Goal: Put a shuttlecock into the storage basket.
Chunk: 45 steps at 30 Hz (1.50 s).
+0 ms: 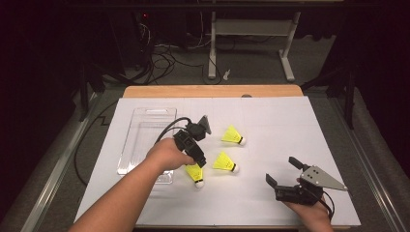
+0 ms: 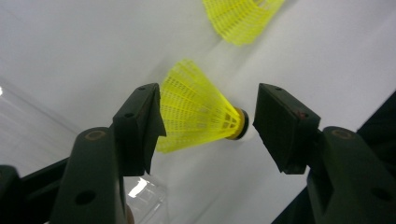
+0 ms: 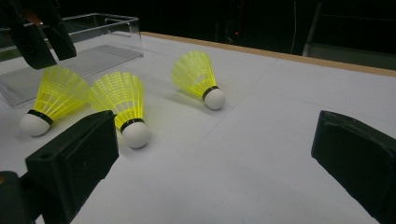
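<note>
Three yellow shuttlecocks with white cork tips lie on the white table sheet. The nearest one lies between the jaws of my left gripper. The left jaw sits at the edge of its skirt, and a gap shows between the right jaw and the cork end, so the jaws stand open around it. The second shuttlecock lies just to its right, the third farther back. My right gripper rests open near the front right, holding nothing.
A clear plastic box lies on the sheet left of the shuttlecocks, close beside my left hand. The white sheet covers the table, with a wooden edge at the back. Cables and table legs stand on the floor beyond.
</note>
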### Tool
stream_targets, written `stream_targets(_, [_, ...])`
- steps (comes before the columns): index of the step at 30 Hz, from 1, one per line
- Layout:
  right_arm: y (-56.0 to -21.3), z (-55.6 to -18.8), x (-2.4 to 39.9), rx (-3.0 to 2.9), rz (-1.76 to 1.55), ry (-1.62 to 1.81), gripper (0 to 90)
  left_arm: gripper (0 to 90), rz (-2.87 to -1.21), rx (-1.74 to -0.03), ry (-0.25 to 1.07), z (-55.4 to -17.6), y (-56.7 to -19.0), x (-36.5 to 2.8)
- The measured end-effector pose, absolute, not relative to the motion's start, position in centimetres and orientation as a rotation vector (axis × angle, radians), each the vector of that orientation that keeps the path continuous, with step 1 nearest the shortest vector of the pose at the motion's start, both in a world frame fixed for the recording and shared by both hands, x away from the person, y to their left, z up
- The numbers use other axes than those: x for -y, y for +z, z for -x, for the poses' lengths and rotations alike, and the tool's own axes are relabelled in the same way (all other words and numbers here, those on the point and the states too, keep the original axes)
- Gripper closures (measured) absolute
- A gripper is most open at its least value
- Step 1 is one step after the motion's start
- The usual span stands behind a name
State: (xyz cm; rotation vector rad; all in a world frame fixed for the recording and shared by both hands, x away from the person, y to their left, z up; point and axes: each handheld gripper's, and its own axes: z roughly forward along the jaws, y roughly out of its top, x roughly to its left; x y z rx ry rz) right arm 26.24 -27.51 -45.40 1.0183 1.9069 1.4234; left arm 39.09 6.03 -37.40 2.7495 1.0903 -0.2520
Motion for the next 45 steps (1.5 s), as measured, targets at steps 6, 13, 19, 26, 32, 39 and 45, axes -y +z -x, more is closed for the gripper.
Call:
stream_targets(6, [-45.4, -26.2, 27.5, -1.905, -1.017, 1.429, 1.3, 48.4, -2.739, -1.076, -0.331, -39.1, -38.0, -6.2])
stream_targets(13, [-45.4, -26.2, 27.4, -1.911, -1.014, 1.423, 1.3, 49.7, -2.732, -1.099, -0.362, -39.1, -38.9, -6.8])
stream_targets(19, [-45.4, -26.2, 27.4, -1.913, -1.016, 1.420, 1.4, 47.3, -2.748, -1.068, -0.395, -38.9, -39.3, -7.0])
stream_targets(26, [-45.5, -26.2, 27.4, -1.917, -1.014, 1.414, 1.5, 48.6, -2.736, -1.080, -0.406, -39.1, -39.6, -7.2])
stream_targets(32, [-45.5, -26.3, 27.4, -1.918, -1.015, 1.415, 1.5, 57.0, -2.724, -1.086, -0.404, -39.2, -39.5, -7.4])
stream_targets(39, [-45.5, -26.3, 27.4, -1.916, -1.014, 1.414, 1.5, 66.2, -2.720, -1.083, -0.414, -39.3, -39.6, -7.6])
stream_targets(45, [-45.5, -26.3, 27.4, -1.915, -1.013, 1.413, 1.6, 74.0, -2.713, -1.084, -0.427, -39.5, -39.6, -8.0])
